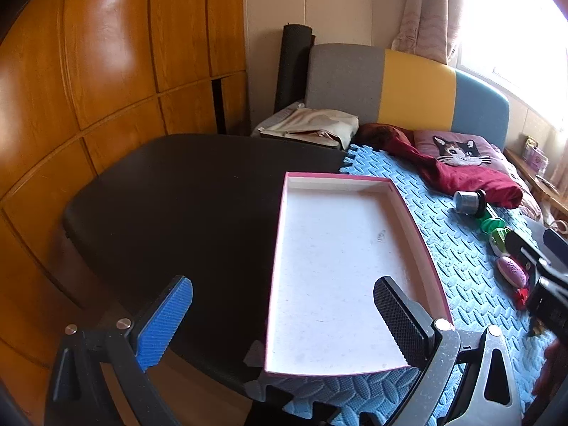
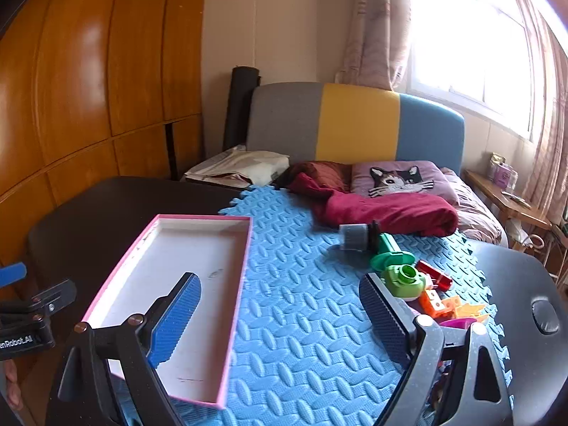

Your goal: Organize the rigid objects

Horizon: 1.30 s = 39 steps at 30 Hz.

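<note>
- Both the left gripper and right gripper hang spread wide, holding nothing
- The grey cylinder lies sideways; a nudge could roll it away
- Toys crowd together, so fingers may catch two

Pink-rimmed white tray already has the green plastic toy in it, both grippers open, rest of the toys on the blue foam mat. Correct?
Not quite. The pink-rimmed white tray is empty in the right wrist view; the green plastic toy sits on the blue foam mat with the rest. Both grippers, left and right, are open.
</note>
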### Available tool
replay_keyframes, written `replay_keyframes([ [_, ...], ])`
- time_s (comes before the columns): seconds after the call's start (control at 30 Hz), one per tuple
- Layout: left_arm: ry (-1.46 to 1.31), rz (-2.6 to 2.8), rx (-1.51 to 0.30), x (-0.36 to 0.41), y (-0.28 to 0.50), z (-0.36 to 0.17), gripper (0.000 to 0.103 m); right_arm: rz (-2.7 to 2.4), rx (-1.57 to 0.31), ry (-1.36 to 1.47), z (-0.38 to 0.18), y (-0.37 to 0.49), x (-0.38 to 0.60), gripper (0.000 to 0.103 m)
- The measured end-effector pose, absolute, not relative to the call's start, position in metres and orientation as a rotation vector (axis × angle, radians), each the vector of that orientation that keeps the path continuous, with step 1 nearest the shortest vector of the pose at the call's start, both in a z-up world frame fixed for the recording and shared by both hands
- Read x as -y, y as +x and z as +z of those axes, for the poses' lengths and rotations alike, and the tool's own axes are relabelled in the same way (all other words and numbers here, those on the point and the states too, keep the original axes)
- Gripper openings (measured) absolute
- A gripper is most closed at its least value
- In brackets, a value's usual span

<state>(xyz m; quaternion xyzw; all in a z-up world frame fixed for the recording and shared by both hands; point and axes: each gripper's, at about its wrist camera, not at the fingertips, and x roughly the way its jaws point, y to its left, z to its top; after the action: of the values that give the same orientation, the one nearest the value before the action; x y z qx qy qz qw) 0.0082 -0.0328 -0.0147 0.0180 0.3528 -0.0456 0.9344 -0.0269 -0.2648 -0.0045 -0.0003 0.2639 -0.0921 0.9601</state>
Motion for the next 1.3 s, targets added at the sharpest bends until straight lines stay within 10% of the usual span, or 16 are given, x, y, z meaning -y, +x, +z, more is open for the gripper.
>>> replay_keyframes([
  [1.3, 0.125, -0.518, -0.954, 0.285, 0.153, -0.03, 0.103, -0.447, -0.534, 0.422, -0.015, -0.044, 0.52, 0.093],
])
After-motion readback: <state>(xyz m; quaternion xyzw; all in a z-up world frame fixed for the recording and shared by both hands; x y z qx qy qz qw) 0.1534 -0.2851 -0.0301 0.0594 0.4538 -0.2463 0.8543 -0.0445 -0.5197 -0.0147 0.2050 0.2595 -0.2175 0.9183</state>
